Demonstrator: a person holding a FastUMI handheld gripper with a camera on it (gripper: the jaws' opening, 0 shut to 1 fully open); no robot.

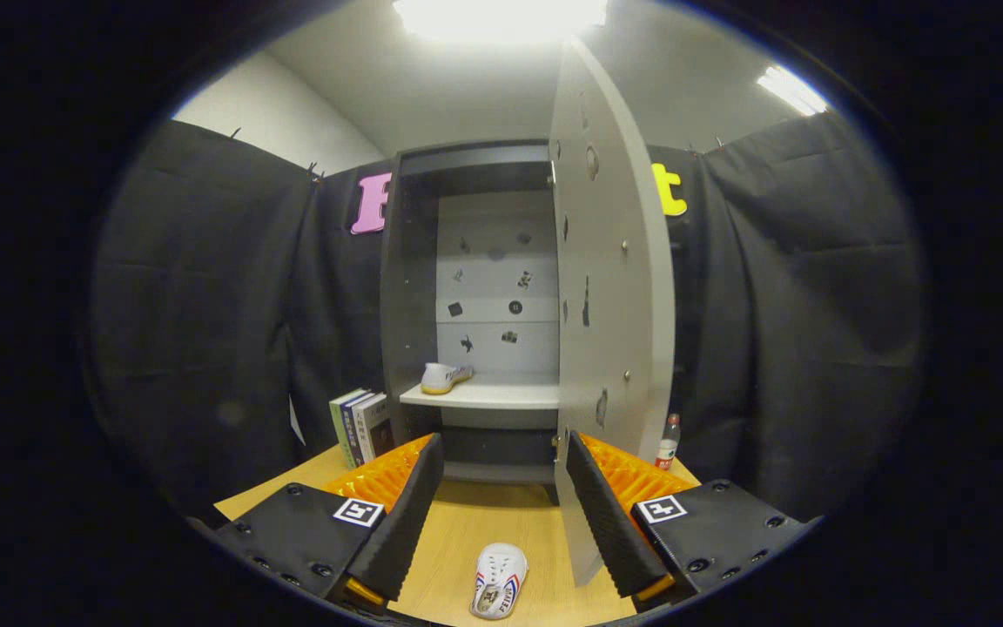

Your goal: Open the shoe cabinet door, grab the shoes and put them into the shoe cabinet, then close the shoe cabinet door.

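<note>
A grey shoe cabinet (406,287) stands on the wooden table (484,522) beyond my fingers. Its door (610,287) is swung open toward me, edge-on just past my right finger. One white shoe (444,376) lies on the cabinet's white shelf (488,396), at its left end. A second white shoe (499,580) with red and blue stripes lies on the table between my fingers, close below me. My gripper (504,514) is open, holding nothing, with its black ridged pads (397,522) wide apart.
Several books (362,425) stand upright against the cabinet's left side. A small bottle with a red cap (667,442) stands to the right of the open door. Black cloth walls enclose the booth on both sides.
</note>
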